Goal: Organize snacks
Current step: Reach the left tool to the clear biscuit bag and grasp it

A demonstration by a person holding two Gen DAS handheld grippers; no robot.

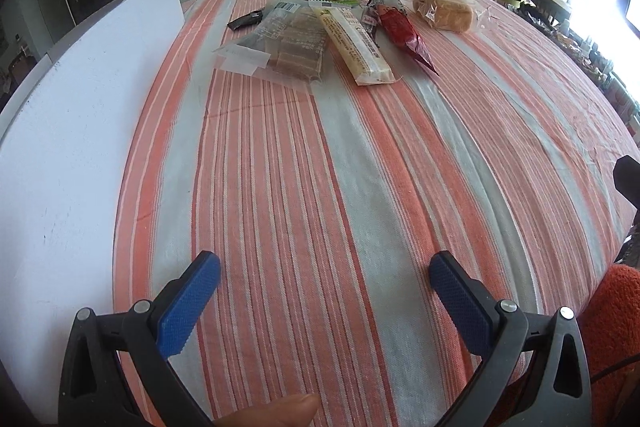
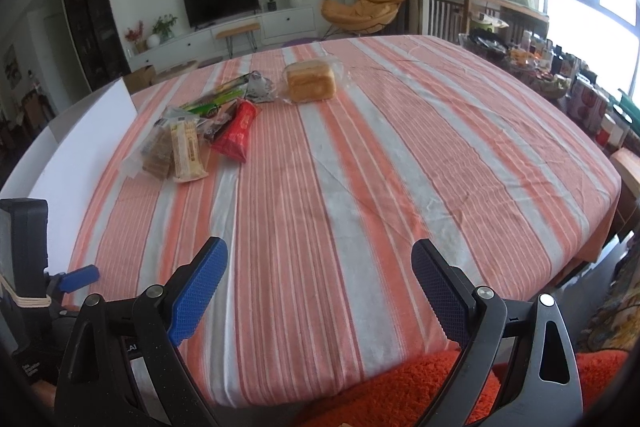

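Several snacks lie in a loose pile at the far side of the striped tablecloth (image 1: 320, 167): a clear pack of brown biscuits (image 1: 288, 43), a long cream bar (image 1: 354, 41), a red cone-shaped packet (image 1: 404, 31), a small black packet (image 1: 245, 19) and a bagged bread loaf (image 1: 444, 9). In the right wrist view I see the biscuits (image 2: 158, 151), cream bar (image 2: 185, 147), red packet (image 2: 238, 129), a green wrapper (image 2: 212, 103) and the loaf (image 2: 310, 81). My left gripper (image 1: 324, 271) and right gripper (image 2: 320, 259) are open over the near cloth, holding nothing.
A white board (image 1: 72, 131) stands along the table's left edge. The left gripper's body (image 2: 24, 259) shows at the lower left of the right wrist view. An orange sleeve (image 2: 400, 391) lies at the near edge. Cluttered shelves (image 2: 560, 75) flank the right side.
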